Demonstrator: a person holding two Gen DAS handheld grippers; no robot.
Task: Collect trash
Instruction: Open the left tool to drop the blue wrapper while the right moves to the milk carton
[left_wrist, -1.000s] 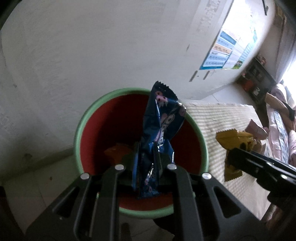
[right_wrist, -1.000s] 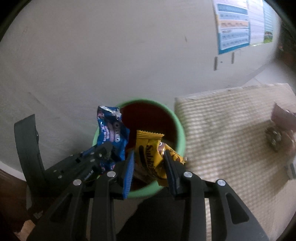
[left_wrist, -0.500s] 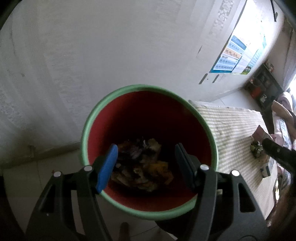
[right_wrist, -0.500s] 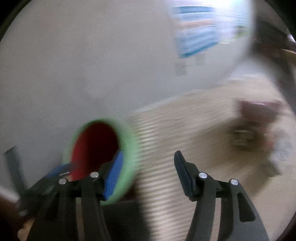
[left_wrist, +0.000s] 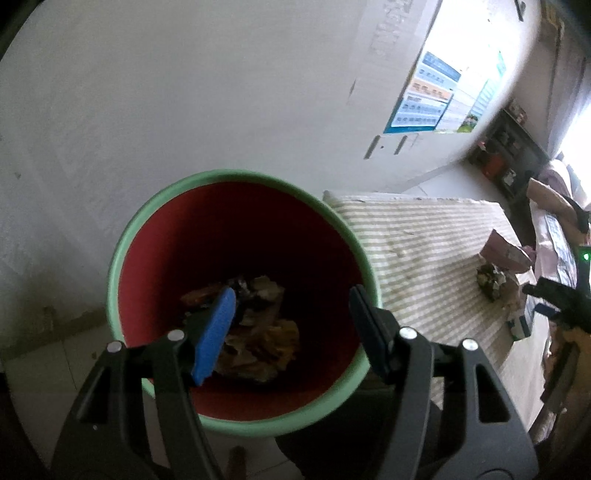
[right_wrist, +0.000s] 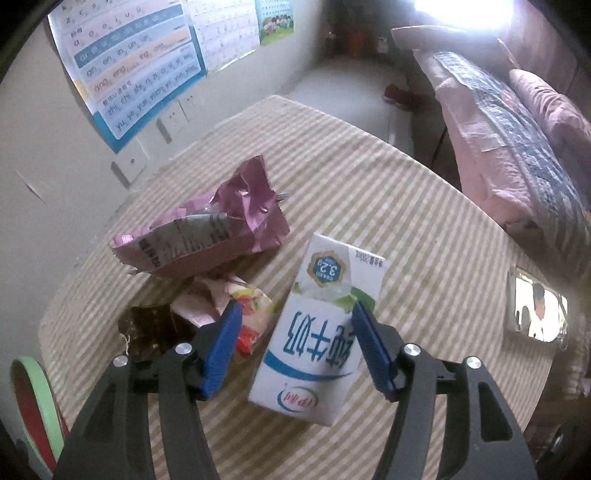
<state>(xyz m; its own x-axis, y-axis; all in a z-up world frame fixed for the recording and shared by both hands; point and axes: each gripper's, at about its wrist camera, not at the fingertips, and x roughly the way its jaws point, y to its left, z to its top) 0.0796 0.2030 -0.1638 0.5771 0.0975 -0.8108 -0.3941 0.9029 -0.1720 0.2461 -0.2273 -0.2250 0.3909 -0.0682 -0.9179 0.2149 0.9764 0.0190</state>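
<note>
My left gripper (left_wrist: 291, 328) is open and empty above the red bin with a green rim (left_wrist: 236, 424); several crumpled wrappers (left_wrist: 255, 332) lie at its bottom. My right gripper (right_wrist: 295, 347) is open over the striped table (right_wrist: 424, 229), its jaws either side of a white and blue milk carton (right_wrist: 317, 347) lying flat. A crumpled pink bag (right_wrist: 221, 225), a dark wrapper (right_wrist: 155, 328) and a small colourful wrapper (right_wrist: 251, 310) lie to its left. The bin rim (right_wrist: 33, 402) shows at the far left of the right wrist view.
A white wall with posters (right_wrist: 136, 70) stands behind the table. A bed with pink bedding (right_wrist: 517, 129) is to the right. A phone (right_wrist: 535, 306) lies near the table's right edge. The pink bag also shows in the left wrist view (left_wrist: 506, 251).
Both grippers opened and dropped their wrappers, blue and yellow, into the bin. The right gripper then swung right to the table, over the milk carton. The left stays above the bin.
</note>
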